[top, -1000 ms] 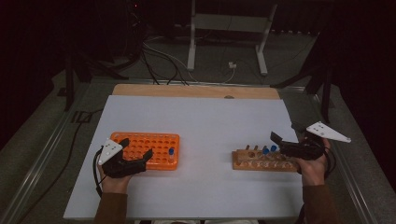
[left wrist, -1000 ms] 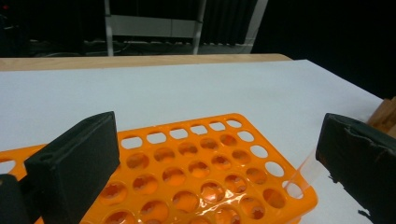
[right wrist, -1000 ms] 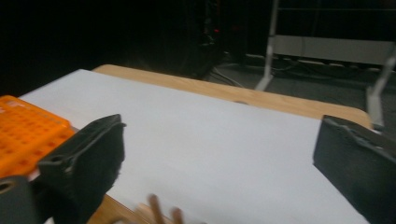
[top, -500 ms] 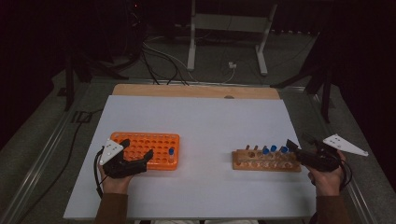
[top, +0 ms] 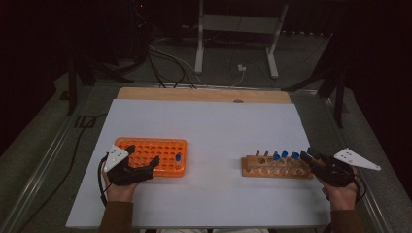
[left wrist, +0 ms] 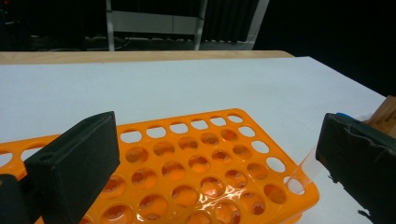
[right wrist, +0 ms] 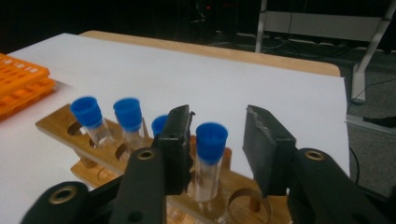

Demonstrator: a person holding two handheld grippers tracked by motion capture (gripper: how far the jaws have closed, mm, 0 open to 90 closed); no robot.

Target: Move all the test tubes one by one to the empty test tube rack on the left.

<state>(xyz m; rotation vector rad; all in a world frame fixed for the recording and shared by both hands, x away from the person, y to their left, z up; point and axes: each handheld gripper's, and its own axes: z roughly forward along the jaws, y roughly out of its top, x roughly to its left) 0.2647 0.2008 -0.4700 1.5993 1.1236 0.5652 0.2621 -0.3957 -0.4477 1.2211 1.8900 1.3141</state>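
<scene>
- My right gripper has its jaws around a blue-capped test tube; they have just been closing in on it. The left pad sits right against the tube, but a clear gap shows between the tube and the right pad, so I do not call it gripped yet.
- That tube stands upright in the wooden rack, in the hole nearest my gripper. Three more blue-capped tubes stand in the same rack beyond it, toward the rack's far end.
- From the high view, my right gripper reaches in at the right end of the wooden rack, which lies on the right half of the white table sheet.
- My left gripper has its jaws standing wide apart, straddling the near part of the orange tube rack. Nothing is pinched between them.
- One clear tube leans in a hole at the right end of the orange rack, just beside the right jaw; I cannot tell whether the pad touches it.
- From above, my left gripper rests at the near left corner of the orange rack, with a blue-capped tube at its right end, well apart from the wooden rack.
</scene>
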